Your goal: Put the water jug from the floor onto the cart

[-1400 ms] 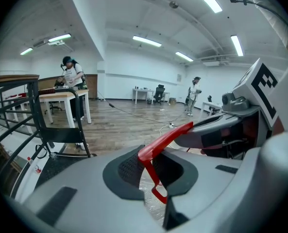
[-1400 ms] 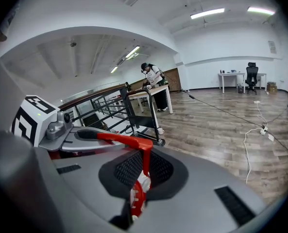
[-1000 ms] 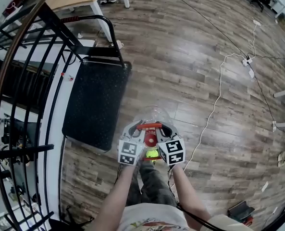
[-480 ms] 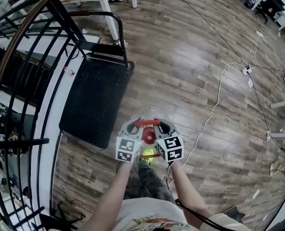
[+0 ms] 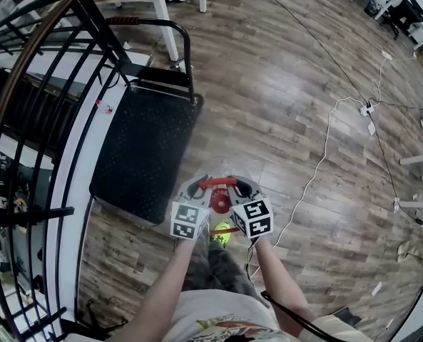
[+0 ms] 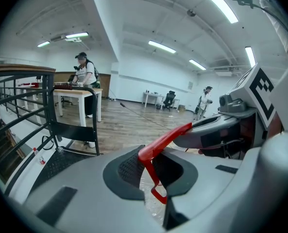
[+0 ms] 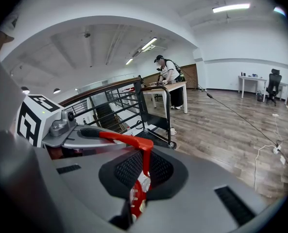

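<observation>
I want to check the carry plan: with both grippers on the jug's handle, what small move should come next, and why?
Probably swing the water jug left and slightly forward over the cart. The left gripper and right gripper are both shut on its red handle, and it hangs over wooden floor just right of the cart's black deck, not yet above it.

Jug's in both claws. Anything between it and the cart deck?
Nothing visible: only bare wood floor lies between the water jug and the cart, whose deck is black. Its push handle stands at the far end.
</observation>
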The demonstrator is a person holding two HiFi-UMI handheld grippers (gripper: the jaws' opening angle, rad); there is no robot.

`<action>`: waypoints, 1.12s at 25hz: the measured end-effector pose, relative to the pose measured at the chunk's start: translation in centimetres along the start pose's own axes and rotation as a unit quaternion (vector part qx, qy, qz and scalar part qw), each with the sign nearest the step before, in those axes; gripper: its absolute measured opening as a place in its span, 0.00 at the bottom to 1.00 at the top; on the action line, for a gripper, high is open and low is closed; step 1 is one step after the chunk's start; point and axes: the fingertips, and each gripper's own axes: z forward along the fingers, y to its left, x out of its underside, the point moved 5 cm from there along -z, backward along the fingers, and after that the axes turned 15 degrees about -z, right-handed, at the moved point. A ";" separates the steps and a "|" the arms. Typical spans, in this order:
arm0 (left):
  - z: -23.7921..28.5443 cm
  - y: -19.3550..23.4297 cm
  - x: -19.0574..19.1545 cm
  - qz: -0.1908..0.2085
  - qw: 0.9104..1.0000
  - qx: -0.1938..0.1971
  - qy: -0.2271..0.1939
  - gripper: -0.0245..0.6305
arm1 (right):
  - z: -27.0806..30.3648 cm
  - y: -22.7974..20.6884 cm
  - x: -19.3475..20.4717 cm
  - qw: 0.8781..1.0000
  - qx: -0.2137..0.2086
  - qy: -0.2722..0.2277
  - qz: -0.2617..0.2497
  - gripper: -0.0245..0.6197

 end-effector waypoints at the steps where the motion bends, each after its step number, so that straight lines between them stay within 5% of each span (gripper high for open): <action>1: 0.0 0.5 -0.4 -0.001 1.000 0.001 0.001 0.11 | 0.4 0.0 -0.4 1.000 0.000 0.001 0.001 0.07; 16: -0.3 9.7 -6.3 -0.009 1.000 0.007 -0.015 0.10 | 9.2 1.3 -7.4 1.000 0.001 0.003 -0.005 0.07; 28: -1.3 15.3 -8.6 -0.039 0.996 -0.060 -0.051 0.09 | 15.2 2.4 -11.5 0.997 -0.060 -0.012 -0.045 0.07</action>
